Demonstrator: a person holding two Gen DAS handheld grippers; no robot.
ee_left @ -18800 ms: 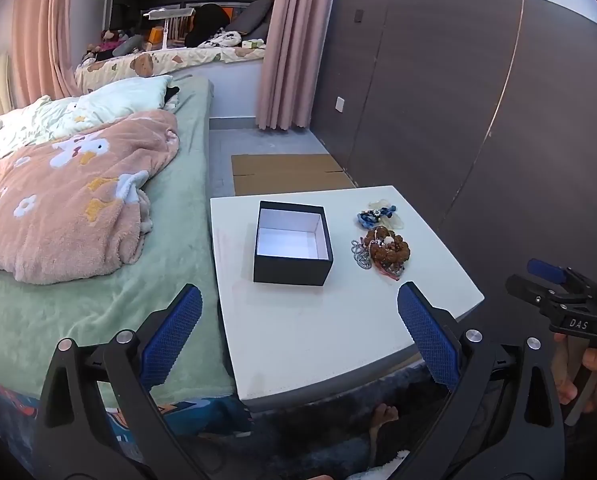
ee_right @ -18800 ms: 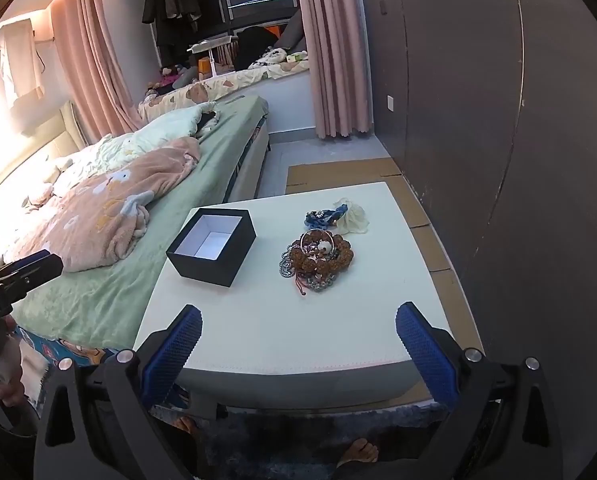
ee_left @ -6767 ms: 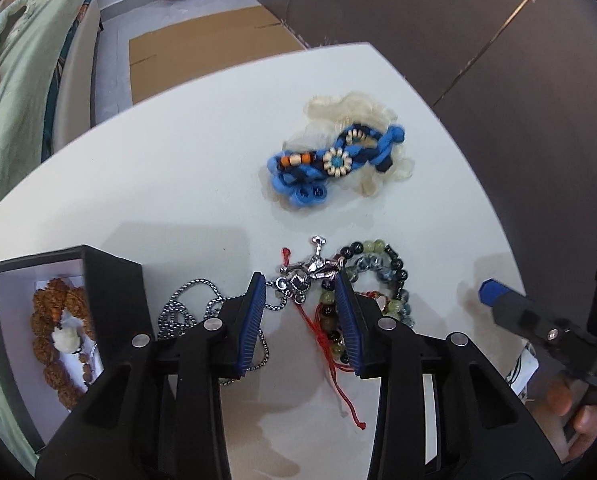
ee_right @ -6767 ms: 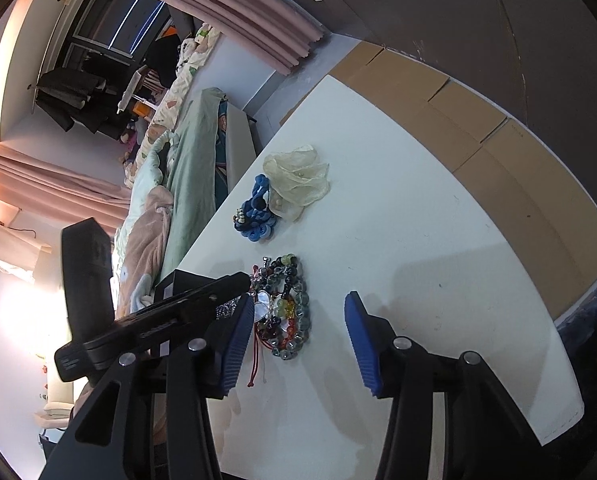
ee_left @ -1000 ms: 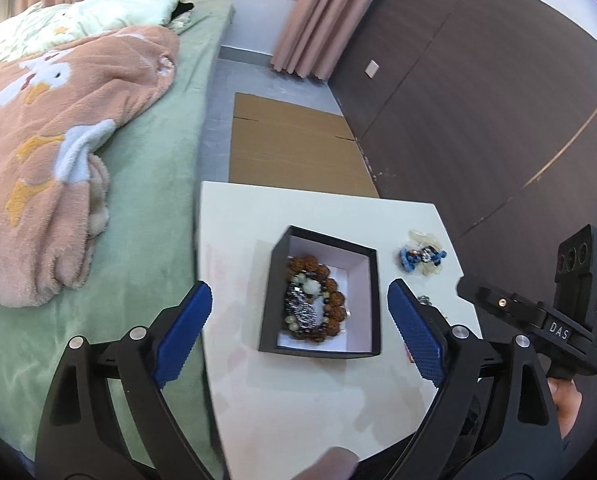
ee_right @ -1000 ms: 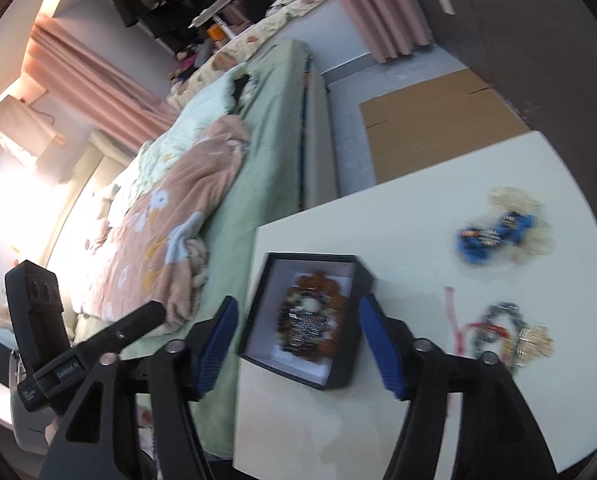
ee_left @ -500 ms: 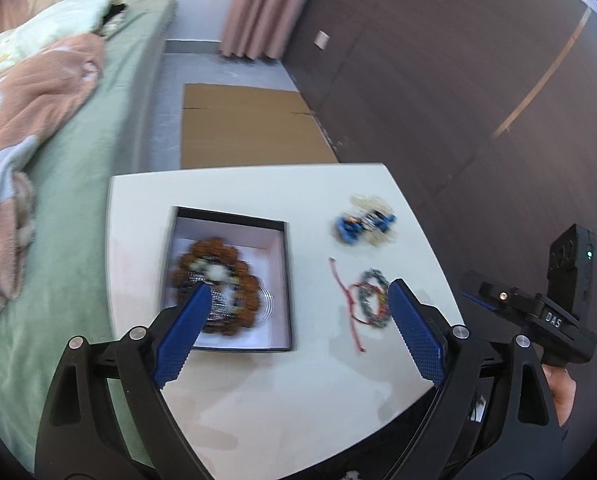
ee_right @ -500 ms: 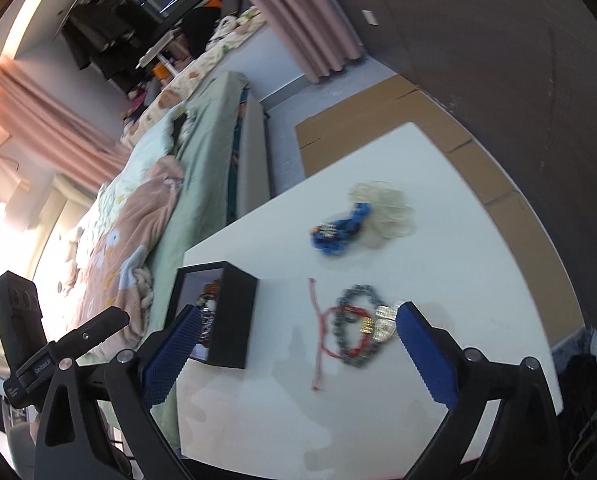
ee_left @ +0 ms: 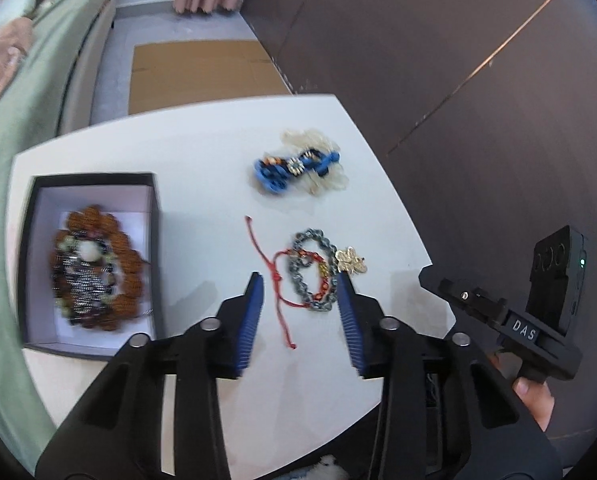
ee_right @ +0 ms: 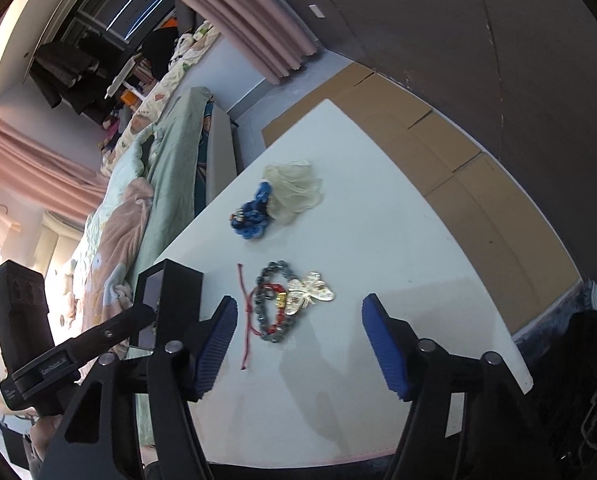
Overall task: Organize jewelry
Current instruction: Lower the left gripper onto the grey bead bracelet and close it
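Note:
A black jewelry box (ee_left: pixel 156 240) sits at the left of the white table (ee_left: pixel 202 148) and holds a brown bead bracelet (ee_left: pixel 126 264) and a silver chain. A grey bead bracelet (ee_left: pixel 312 276) tangled with a red cord and a gold butterfly charm (ee_left: pixel 351 260) lies mid-table. My left gripper (ee_left: pixel 300 292) is open and empty, its blue pads either side of that pile's near end. My right gripper (ee_right: pixel 296 316) is open and empty, low over the same pile (ee_right: pixel 276 304). A blue braided bracelet (ee_left: pixel 294 166) lies farther back on a pale pouch (ee_right: pixel 294 190).
A bed with green sheet (ee_left: pixel 26 92) runs along the table's left side. A dark wall panel (ee_left: pixel 438 60) stands to the right. Flattened cardboard (ee_left: pixel 202 72) lies on the floor beyond the table. The box corner (ee_right: pixel 178 292) stands just left of my right gripper.
My left gripper has dropped toward the table and narrowed around the grey bracelet pile. My right gripper has moved lower and closer to the same pile.

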